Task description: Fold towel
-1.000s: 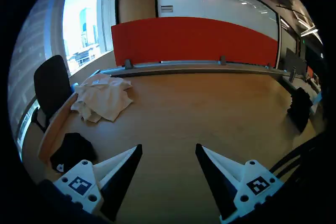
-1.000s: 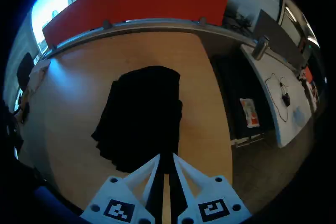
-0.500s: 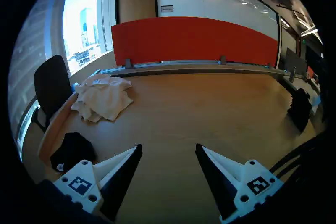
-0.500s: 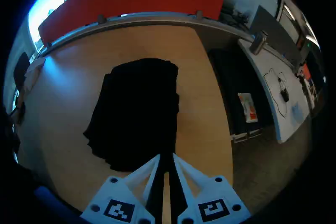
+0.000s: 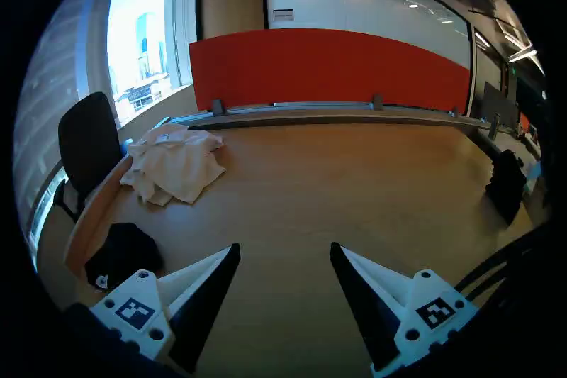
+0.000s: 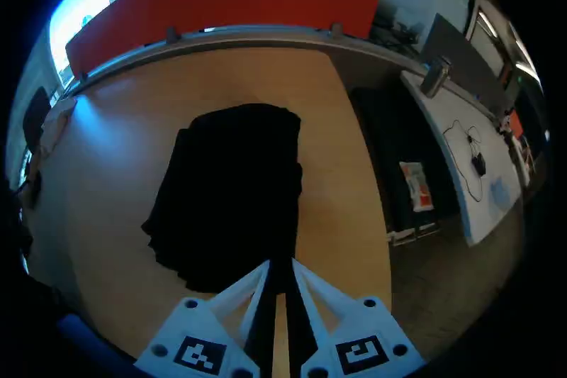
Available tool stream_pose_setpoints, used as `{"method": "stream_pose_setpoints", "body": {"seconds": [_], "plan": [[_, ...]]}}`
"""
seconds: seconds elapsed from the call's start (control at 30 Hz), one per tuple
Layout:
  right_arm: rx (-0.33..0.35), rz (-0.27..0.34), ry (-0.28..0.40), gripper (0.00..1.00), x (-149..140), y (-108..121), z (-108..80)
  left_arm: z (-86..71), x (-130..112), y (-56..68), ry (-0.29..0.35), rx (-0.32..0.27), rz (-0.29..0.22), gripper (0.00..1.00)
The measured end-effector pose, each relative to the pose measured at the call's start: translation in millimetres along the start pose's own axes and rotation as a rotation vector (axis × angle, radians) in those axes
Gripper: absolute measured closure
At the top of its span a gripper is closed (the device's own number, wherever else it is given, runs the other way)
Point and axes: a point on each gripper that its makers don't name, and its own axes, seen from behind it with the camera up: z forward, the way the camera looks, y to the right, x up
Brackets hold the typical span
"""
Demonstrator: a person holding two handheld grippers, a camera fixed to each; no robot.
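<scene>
My right gripper (image 6: pixel 281 262) has its jaws clenched on the near edge of the black towel (image 6: pixel 234 186), which lies spread on the bench (image 6: pixel 99 165). My left gripper (image 5: pixel 283 246) hangs released. The cloth looks soft, light and limp, so I judge the corners the best hold.

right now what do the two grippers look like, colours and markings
Both look alike. The left gripper has two white wedge-shaped fingers with black inner faces, and a square black-and-white tag on each base beside small round holes. Black cables run by its right side. The right gripper has the same white-and-black build and tags.
</scene>
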Motion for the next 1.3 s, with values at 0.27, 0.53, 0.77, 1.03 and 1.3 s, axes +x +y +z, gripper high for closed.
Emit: {"method": "stream_pose_setpoints", "body": {"seconds": [0.27, 0.53, 0.77, 1.03, 1.3], "plan": [[-0.041, -0.019, -0.002, 0.77, -3, 9, -2.1, 0.5, 1, 1.4, 0.003, -0.005, 0.000, 0.06], [-0.069, -0.020, 0.010, 0.47, -1, 12, -5.6, 0.9, 2, 2.1, 0.005, -0.009, 0.003, 0.06], [-0.089, -0.022, 0.023, 0.22, -3, 12, -9.6, 0.1, 4, 0.5, 0.008, -0.010, 0.000, 0.06], [-0.091, -0.005, 0.058, 0.19, 0, 6, -15.0, -0.6, 6, -0.2, 0.013, -0.012, 0.000, 0.06], [-0.083, 0.019, 0.119, 0.19, 10, -4, -25.4, -1.3, 8, -0.8, 0.020, -0.016, -0.002, 0.06]]}}
